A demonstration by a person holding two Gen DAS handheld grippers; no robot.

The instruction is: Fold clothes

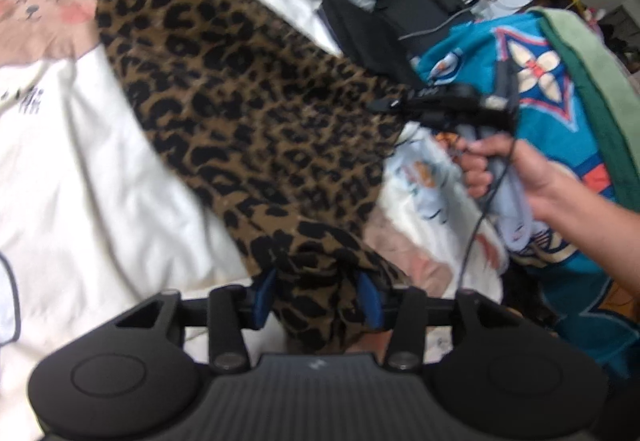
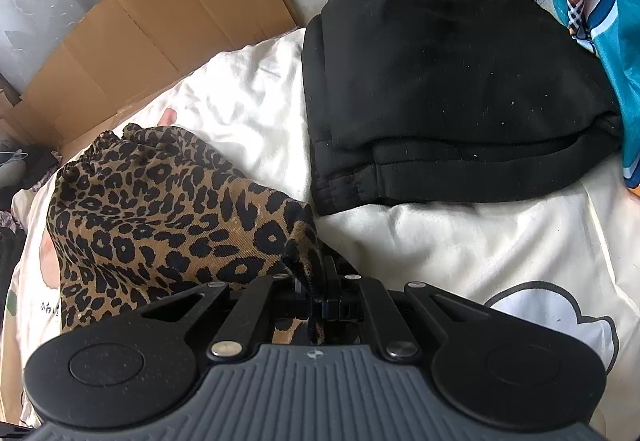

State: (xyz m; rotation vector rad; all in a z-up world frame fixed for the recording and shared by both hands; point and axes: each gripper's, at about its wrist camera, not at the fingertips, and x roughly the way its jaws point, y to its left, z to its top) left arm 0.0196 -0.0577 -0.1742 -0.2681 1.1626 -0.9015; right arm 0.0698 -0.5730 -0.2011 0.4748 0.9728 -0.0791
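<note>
Now both grippers hold the leopard cloth (image 1: 240, 101) up off the bed (image 1: 80, 181).

Between the left gripper (image 1: 318, 297) fingers sits a bunched end; the right gripper (image 2: 318, 293) pinches a corner tight — probably to stretch it flat for folding. Past the right fingers lies a folded black garment (image 2: 452, 81).

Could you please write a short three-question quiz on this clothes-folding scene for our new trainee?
1. True or false: both grippers grip the leopard-print garment.
2. What lies folded beside it on the white bedding? A) a black garment B) a red towel C) jeans
3. Fill in: behind the bed stands brown ____.

Key:
1. True; the left gripper and right gripper each pinch a part of it.
2. A, the black garment.
3. Cardboard.
</note>
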